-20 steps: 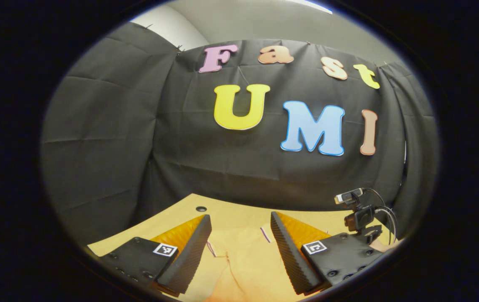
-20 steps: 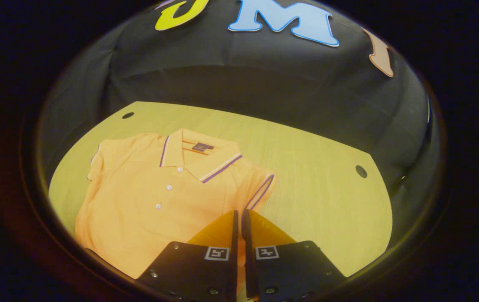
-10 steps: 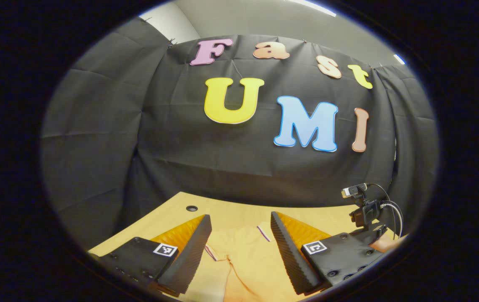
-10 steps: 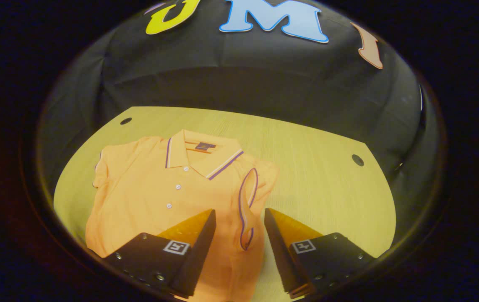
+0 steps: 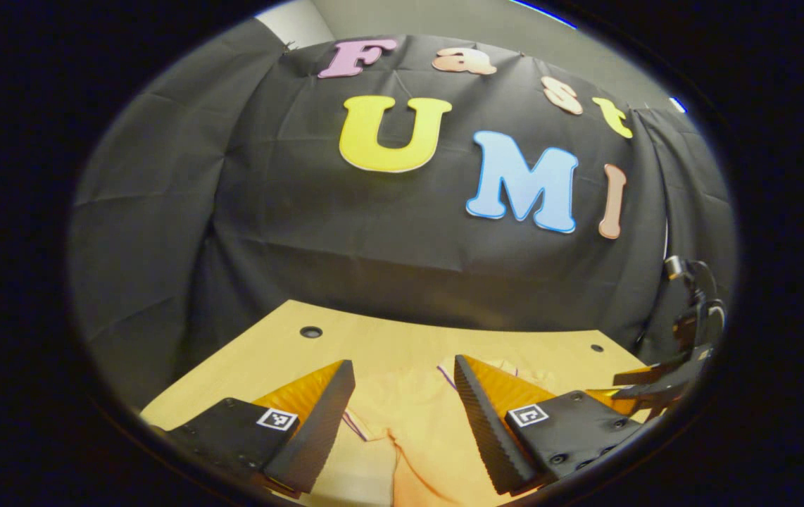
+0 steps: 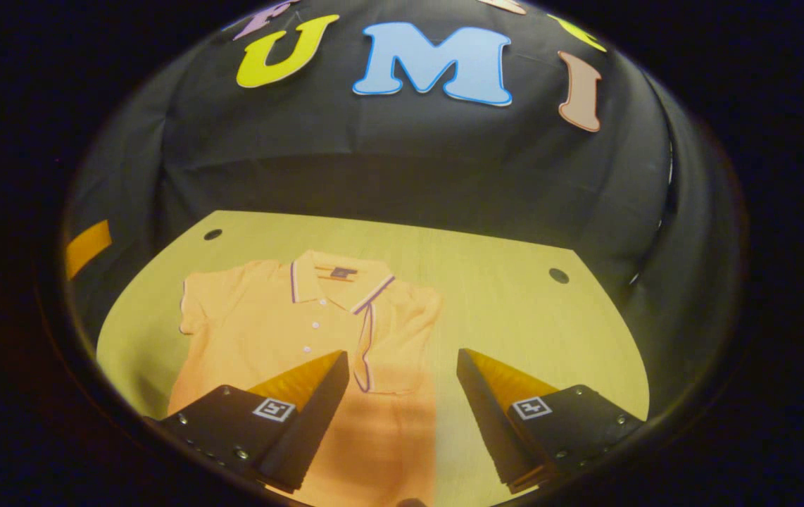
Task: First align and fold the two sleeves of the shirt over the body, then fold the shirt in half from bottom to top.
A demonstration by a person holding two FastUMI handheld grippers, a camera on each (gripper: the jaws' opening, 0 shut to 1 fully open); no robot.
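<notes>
Orange cloth lies between the fingers of the left gripper point(image 5: 402, 408) in the left gripper view: it is the shirt point(image 5: 416, 429), flat on the pale wooden table point(image 5: 282, 345). The jaws stand wide apart with nothing held, and the fingers hover over the fabric; I cannot tell whether they touch it. A purple-striped cuff edge point(image 5: 354, 424) shows just beside the left finger. Far to the right, at the table's edge, part of the other gripper point(image 5: 662, 384) shows, with cables on it. A round hole point(image 5: 310, 332) sits in the table near the black cloth wall point(image 5: 374, 246).

In the right gripper view, the shirt point(image 6: 289, 338) lies face up on the table point(image 6: 514, 317), its long axis running from the gripper toward the wall, collar point(image 6: 340, 278) at the far end and hem toward the camera. One sleeve point(image 6: 194, 310) lies spread out to the side, flat. The other sleeve point(image 6: 391, 345) is folded over the body, its striped cuff running along the button line. The right gripper point(image 6: 402, 362) hangs above the lower half of the shirt, jaws wide open and holding nothing. An orange strip point(image 6: 87, 245) shows at the far left edge.
</notes>
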